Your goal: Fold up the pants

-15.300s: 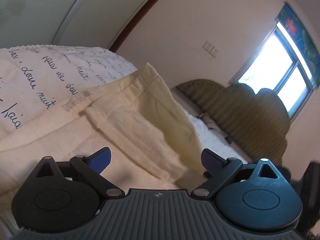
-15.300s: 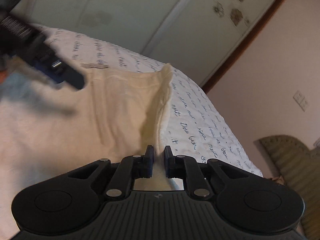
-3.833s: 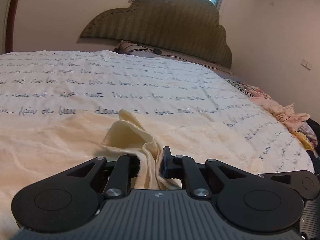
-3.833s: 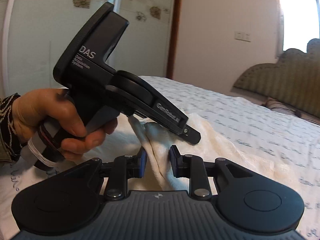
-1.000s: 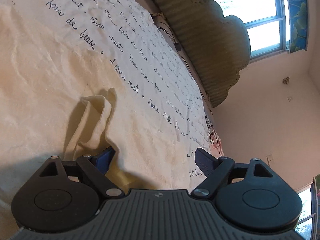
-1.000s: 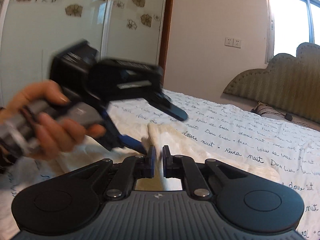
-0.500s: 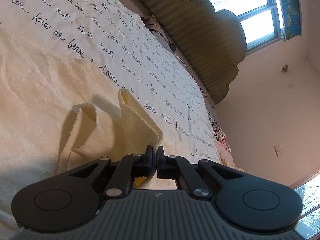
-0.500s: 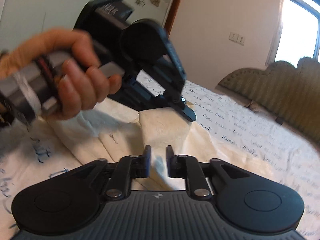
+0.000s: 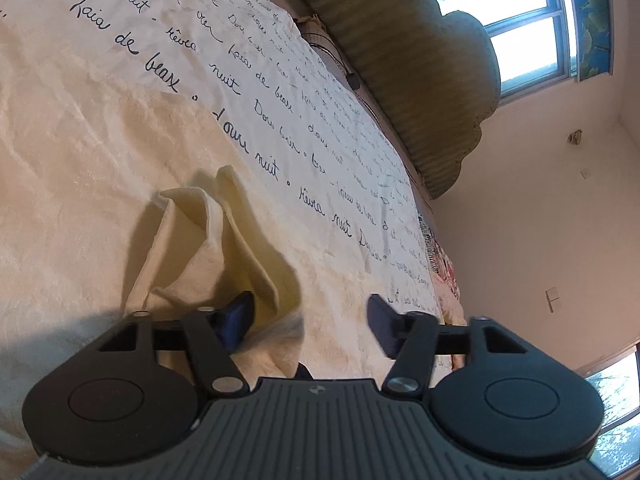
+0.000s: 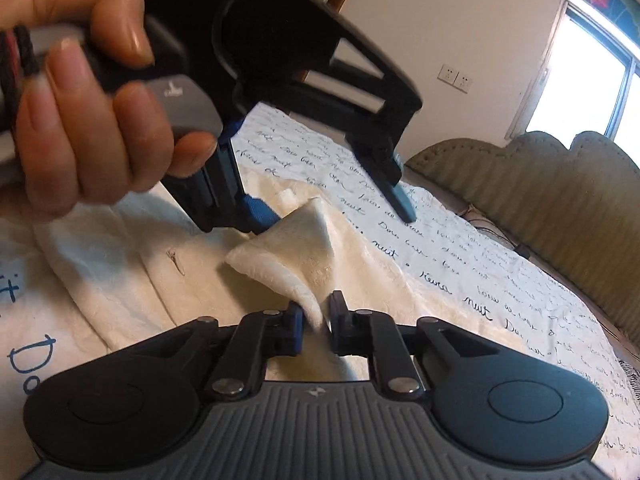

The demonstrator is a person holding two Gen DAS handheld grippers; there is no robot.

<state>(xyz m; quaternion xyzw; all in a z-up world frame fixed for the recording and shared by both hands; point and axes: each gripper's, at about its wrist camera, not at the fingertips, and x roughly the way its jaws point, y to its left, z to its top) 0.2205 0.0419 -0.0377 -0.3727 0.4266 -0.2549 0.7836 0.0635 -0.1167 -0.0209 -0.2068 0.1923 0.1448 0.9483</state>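
Your right gripper (image 10: 316,322) is pinched on a raised fold of the pants (image 10: 288,256), with cream cloth squeezed between the two pads. That fold stands up as a small peak just beyond the fingertips.

Your left gripper (image 9: 310,316) has its jaws opening. The pads stand well apart and do not press on anything. A loose upright flap of the pants (image 9: 240,240) sits against the inner side of the left-hand pad; the right-hand pad is clear of cloth. From the right wrist view the same gripper (image 10: 332,196) hangs over the peak, near finger touching the cloth, far finger in the air above the bedspread (image 10: 460,264).

Your left hand (image 10: 80,100) wraps the handle, upper left of that view.

The rest of the pants lies flat on the bed, spread left and near of both tools, cream on a white bedspread (image 9: 240,60) printed with dark script. The padded headboard (image 9: 420,72) stands at the far end, with a window (image 9: 520,28) behind it.
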